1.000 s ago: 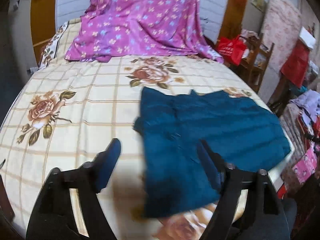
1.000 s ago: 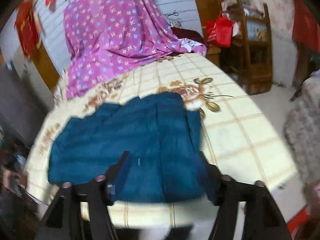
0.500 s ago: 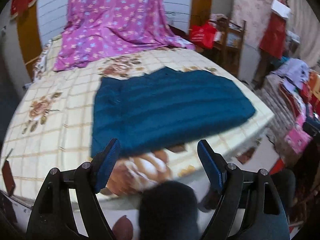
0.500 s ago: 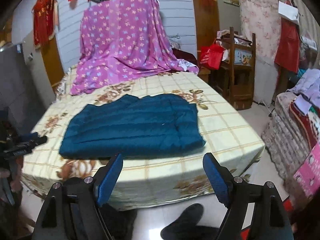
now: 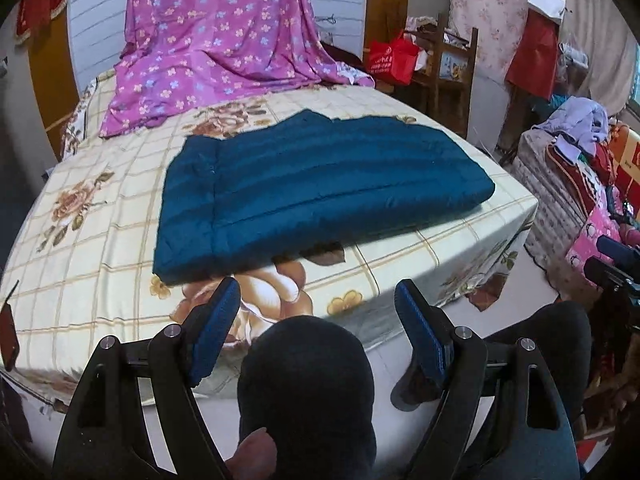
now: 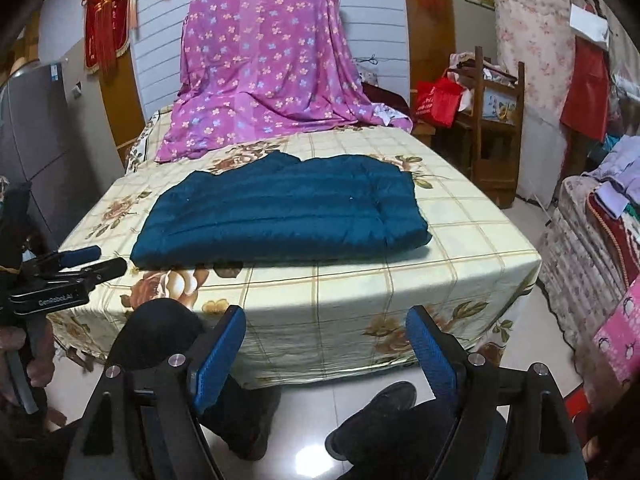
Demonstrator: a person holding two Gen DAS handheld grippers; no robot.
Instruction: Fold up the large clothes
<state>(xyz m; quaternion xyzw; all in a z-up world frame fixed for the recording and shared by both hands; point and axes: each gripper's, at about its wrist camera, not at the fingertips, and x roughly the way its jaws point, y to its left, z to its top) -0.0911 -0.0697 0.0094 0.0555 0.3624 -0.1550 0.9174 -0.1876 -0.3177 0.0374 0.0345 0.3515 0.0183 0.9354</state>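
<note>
A dark teal quilted jacket [image 5: 316, 184] [image 6: 280, 216] lies folded into a flat rectangle on the flowered bed sheet [image 5: 80, 264] [image 6: 360, 292], near the bed's front edge. My left gripper [image 5: 318, 300] hangs open off the bed's front edge, above a dark-trousered knee, with nothing between its blue pads. My right gripper [image 6: 326, 326] is also open and empty, held back from the bed over the floor. The left gripper [image 6: 86, 260] shows at the left edge of the right wrist view, held in a hand.
A purple flowered cloth [image 6: 264, 68] drapes over the headboard at the far end. A wooden rack [image 6: 496, 128] with a red bag [image 6: 438, 96] stands right of the bed. Piled clothes [image 6: 600, 232] crowd the right side. The person's legs and shoes [image 6: 372, 416] are on the tiled floor below me.
Both grippers have pulled back from over the jacket to beyond the bed's front edge. The right jaws widened. The jacket stays folded on the sheet.
</note>
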